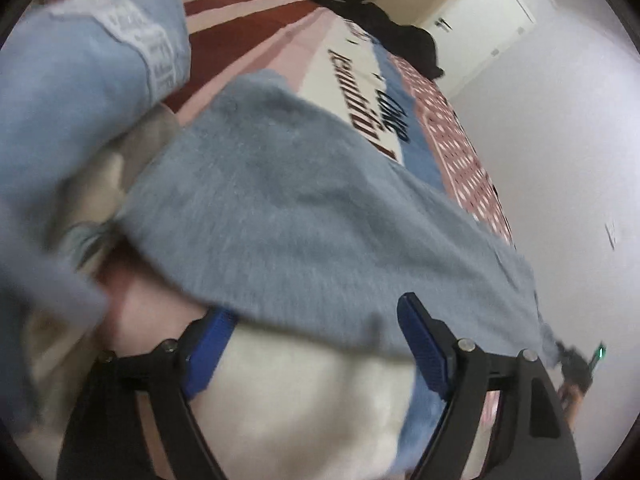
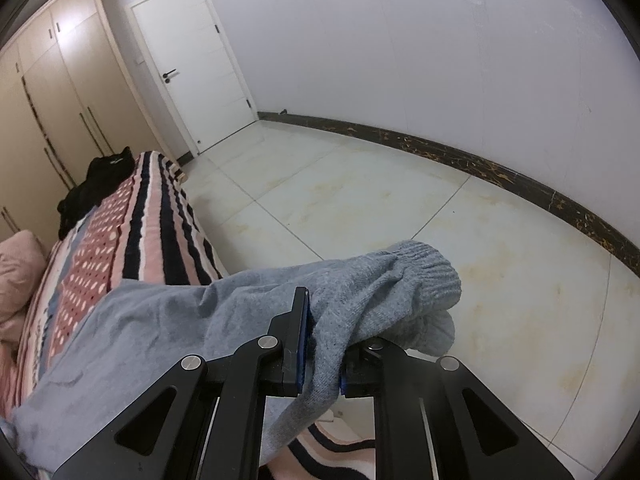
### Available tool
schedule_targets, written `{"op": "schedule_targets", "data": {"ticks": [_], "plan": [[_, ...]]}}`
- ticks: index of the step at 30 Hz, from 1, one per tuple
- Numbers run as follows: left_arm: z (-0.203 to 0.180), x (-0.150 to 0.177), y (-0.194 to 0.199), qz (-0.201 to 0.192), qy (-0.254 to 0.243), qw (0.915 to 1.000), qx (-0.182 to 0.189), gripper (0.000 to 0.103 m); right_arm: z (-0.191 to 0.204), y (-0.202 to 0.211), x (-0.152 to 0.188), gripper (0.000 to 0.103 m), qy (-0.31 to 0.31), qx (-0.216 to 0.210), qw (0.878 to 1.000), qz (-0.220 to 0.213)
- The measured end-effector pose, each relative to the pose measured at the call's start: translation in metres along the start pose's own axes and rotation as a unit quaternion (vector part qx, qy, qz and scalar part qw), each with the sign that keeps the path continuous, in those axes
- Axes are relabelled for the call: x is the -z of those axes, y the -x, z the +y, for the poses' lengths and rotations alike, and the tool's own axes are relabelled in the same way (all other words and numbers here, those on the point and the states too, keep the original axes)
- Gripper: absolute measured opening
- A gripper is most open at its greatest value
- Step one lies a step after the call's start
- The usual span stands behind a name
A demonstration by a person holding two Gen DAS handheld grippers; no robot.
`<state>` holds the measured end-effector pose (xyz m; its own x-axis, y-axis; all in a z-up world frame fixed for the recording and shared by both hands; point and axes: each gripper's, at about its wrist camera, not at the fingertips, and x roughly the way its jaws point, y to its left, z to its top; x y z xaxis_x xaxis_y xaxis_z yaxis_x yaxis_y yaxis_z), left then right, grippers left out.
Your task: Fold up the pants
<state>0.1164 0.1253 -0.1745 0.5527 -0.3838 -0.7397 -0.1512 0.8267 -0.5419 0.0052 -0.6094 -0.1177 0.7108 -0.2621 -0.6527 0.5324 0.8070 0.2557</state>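
Note:
Grey knit pants (image 1: 304,216) lie stretched across a bed with a patterned blanket (image 1: 452,136). My left gripper (image 1: 316,320) is open, its blue pads (image 1: 424,352) wide apart just below the pants' near edge, with nothing between them. My right gripper (image 2: 324,344) is shut on the pants (image 2: 168,320) near the ribbed cuff (image 2: 428,272), holding that leg end out past the bed's edge over the floor. The right gripper also shows small at the far right of the left wrist view (image 1: 576,360).
A light blue garment (image 1: 88,80) is bunched at the left of the bed. A black garment (image 2: 96,184) lies at the far end. Pink pillows (image 2: 20,272), a wardrobe (image 2: 60,100), a white door (image 2: 196,64) and tiled floor (image 2: 400,200) surround the bed.

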Motion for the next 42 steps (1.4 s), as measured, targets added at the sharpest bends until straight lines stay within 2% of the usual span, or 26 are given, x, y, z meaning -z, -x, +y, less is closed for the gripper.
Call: {"op": "schedule_targets", "data": {"ticks": [2,5,7,9,11,12,16,19,22,25,26,27,30,32,34,37,40,42], "plan": [[0.001,-0.011,-0.008,-0.022,0.021,0.9994,0.016,0.086,0.0,0.001,0.001,0.008,-0.002,0.0,1.0,0.001],[0.001,-0.027,-0.02,-0.043,0.044,0.9979,0.02,0.086,0.001,0.001,0.0,0.008,-0.004,0.0,1.0,0.002],[0.0,-0.036,-0.022,-0.063,0.055,0.9963,0.018,0.08,-0.001,0.002,0.0,0.008,-0.006,0.0,1.0,0.002],[-0.004,-0.05,-0.027,-0.077,0.061,0.9951,0.004,0.033,0.0,0.001,0.001,0.008,-0.008,0.0,1.0,0.004],[-0.007,-0.06,-0.031,-0.074,0.063,0.9953,0.005,0.011,-0.001,0.0,0.002,0.008,-0.008,0.0,1.0,0.006],[-0.013,-0.065,-0.027,-0.084,0.054,0.995,-0.001,0.008,0.0,0.0,0.003,0.008,-0.007,0.0,1.0,0.007],[-0.034,-0.074,0.011,-0.149,0.0,0.9885,-0.028,0.006,-0.003,0.003,0.004,0.008,-0.007,-0.005,1.0,0.012],[-0.042,-0.084,0.049,-0.191,-0.027,0.9802,-0.045,0.006,-0.01,0.006,0.007,0.008,-0.017,-0.019,0.999,0.023],[-0.037,-0.096,0.087,-0.223,-0.031,0.9719,-0.069,0.006,-0.012,0.005,0.017,0.008,-0.033,-0.065,0.996,0.056],[-0.023,-0.11,0.115,-0.247,-0.033,0.962,-0.112,0.006,-0.004,0.002,0.029,0.011,-0.039,-0.115,0.988,0.093],[-0.016,-0.111,0.127,-0.255,-0.038,0.9557,-0.141,0.006,0.004,0.001,0.036,0.013,-0.035,-0.138,0.984,0.108],[-0.01,-0.113,0.133,-0.258,-0.038,0.9529,-0.155,0.006,0.011,0.002,0.041,0.013,-0.029,-0.154,0.981,0.119],[0.006,-0.117,0.15,-0.257,-0.029,0.9497,-0.177,0.006,0.033,0.004,0.056,0.016,0.003,-0.178,0.974,0.143],[0.005,-0.114,0.152,-0.252,-0.035,0.9504,-0.179,0.006,0.042,0.006,0.063,0.025,0.019,-0.177,0.972,0.152],[-0.001,-0.109,0.152,-0.241,-0.047,0.9549,-0.166,0.006,0.046,0.007,0.067,0.034,0.027,-0.172,0.973,0.154],[-0.027,-0.102,0.14,-0.237,-0.073,0.9582,-0.143,0.006,0.043,0.011,0.067,0.034,0.025,-0.173,0.973,0.152],[-0.072,-0.087,0.127,-0.232,-0.122,0.9587,-0.11,0.006,0.038,0.018,0.063,0.034,0.017,-0.169,0.973,0.153],[-0.114,-0.069,0.112,-0.22,-0.173,0.957,-0.078,0.006,0.037,0.023,0.06,0.034,0.018,-0.168,0.974,0.148]]}}
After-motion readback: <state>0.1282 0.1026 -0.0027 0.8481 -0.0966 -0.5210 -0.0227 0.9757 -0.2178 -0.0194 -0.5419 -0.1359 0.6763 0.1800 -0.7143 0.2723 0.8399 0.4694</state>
